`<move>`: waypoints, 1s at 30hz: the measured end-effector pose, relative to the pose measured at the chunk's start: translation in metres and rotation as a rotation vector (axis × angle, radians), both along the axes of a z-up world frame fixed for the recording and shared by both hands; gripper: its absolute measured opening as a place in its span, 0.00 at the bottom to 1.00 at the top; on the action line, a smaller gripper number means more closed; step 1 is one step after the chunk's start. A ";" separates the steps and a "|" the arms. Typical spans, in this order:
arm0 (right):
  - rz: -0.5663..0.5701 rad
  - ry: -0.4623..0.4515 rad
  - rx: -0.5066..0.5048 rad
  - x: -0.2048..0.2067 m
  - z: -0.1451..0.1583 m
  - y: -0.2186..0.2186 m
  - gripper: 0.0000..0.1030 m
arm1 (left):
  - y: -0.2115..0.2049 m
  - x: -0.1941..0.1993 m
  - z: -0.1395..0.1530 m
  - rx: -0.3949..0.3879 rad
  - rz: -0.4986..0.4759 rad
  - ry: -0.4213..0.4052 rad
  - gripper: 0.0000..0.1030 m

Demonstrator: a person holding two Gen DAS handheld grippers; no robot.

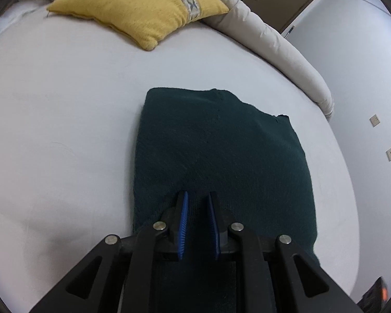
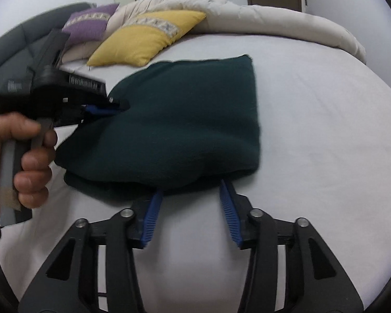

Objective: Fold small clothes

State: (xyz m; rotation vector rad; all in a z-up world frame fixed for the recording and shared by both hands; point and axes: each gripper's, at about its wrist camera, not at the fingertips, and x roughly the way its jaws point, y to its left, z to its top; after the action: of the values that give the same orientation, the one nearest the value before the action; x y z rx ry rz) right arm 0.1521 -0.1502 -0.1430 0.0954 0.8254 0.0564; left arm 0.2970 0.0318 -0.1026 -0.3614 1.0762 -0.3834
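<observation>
Black linkage arms and two blue ribbed pads of the left gripper (image 1: 198, 195) fill the bottom of the left wrist view, tilted down onto a dark green knitted garment (image 1: 216, 151) lying on a white bed sheet (image 1: 65, 130). The jaws stand narrowly apart with knit bunched between the pads, seemingly pinched, though the contact itself is dark and hard to confirm; such a hold would let that edge be lifted for a fold. Beyond the garment rest a yellow square cushion with a patterned band (image 1: 143, 7) and a rolled beige duvet (image 1: 286, 52), both well apart from it, leaving free sheet around the folding spot. From the right wrist view, the right gripper (image 2: 193, 185) has its blue pads spread, tips at the garment's (image 2: 185, 120) near hem without pressing on it, so nothing is held there; its placement suggests a grasp on that hem is intended. At left, a person's hand (image 2: 20, 161) holds the left gripper (image 2: 117, 108), whose tips clamp a raised fold of the cloth, while a purple cushion (image 2: 91, 23) lies far behind.
</observation>
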 end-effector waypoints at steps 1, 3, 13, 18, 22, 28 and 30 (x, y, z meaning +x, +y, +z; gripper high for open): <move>0.017 -0.006 -0.005 0.003 0.001 0.009 0.46 | -0.002 0.000 0.000 -0.006 -0.001 0.005 0.18; 0.023 -0.031 -0.045 0.003 0.005 0.027 0.55 | 0.000 0.001 -0.001 -0.016 -0.008 0.005 0.18; -0.118 0.071 0.059 0.038 0.015 -0.017 0.10 | -0.001 -0.002 -0.003 -0.044 -0.010 0.012 0.18; -0.011 0.100 0.048 0.036 0.054 -0.034 0.07 | -0.004 0.000 -0.002 -0.028 -0.029 0.007 0.18; 0.122 0.169 0.025 0.035 0.080 -0.033 0.06 | -0.006 0.001 0.000 -0.005 -0.046 0.011 0.18; 0.069 0.276 0.025 0.056 0.059 -0.078 0.05 | -0.018 -0.001 0.001 0.004 -0.083 0.015 0.18; 0.043 0.294 0.006 0.040 0.040 -0.078 0.05 | -0.023 -0.003 0.001 0.036 -0.090 -0.004 0.18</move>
State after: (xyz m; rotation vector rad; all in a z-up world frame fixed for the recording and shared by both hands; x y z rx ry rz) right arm 0.1917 -0.2278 -0.1031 0.0930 1.1215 0.0866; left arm 0.2944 0.0089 -0.1018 -0.2809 1.0967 -0.4441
